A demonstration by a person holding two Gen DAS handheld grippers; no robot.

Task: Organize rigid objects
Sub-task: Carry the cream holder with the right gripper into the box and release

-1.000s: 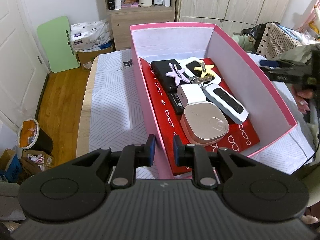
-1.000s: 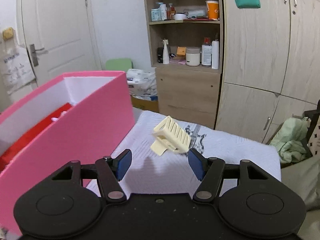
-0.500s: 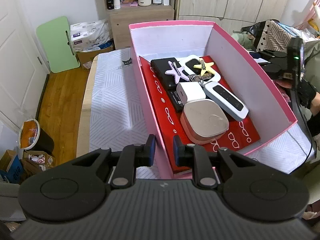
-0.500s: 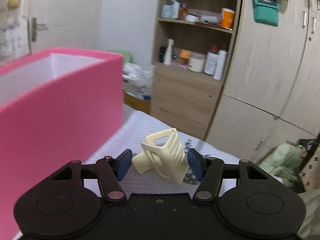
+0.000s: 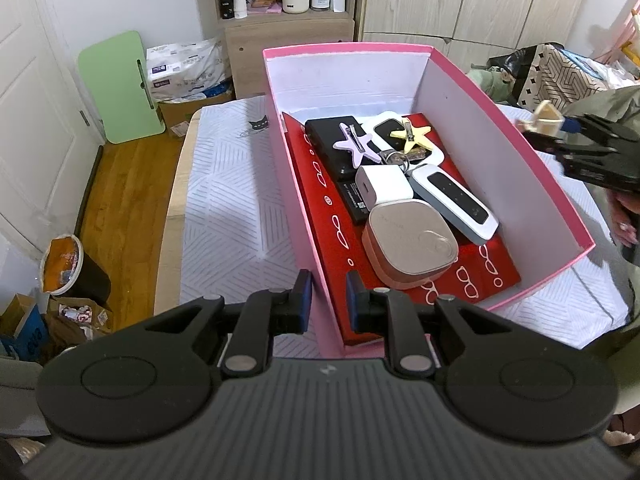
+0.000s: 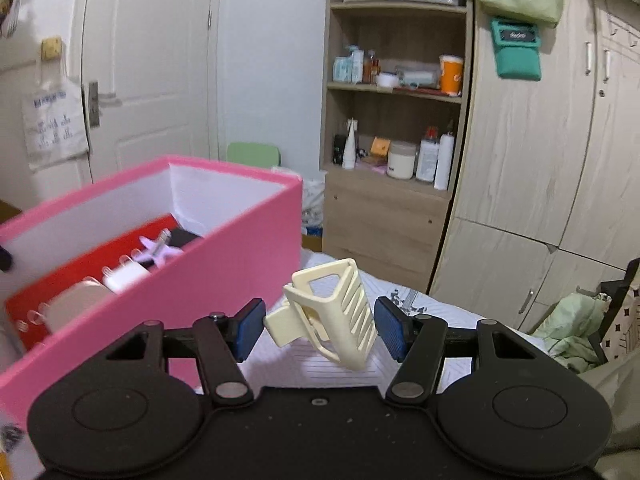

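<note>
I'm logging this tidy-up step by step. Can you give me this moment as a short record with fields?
container: pink box on the white patterned bed cover
left claw: clamped on the box's near wall
right claw: holds a cream hair clip, lifted beside the box, outside it
in box: purple star clip, yellow star clip, white charger, beige case
pending: hair clip not yet in box
</note>
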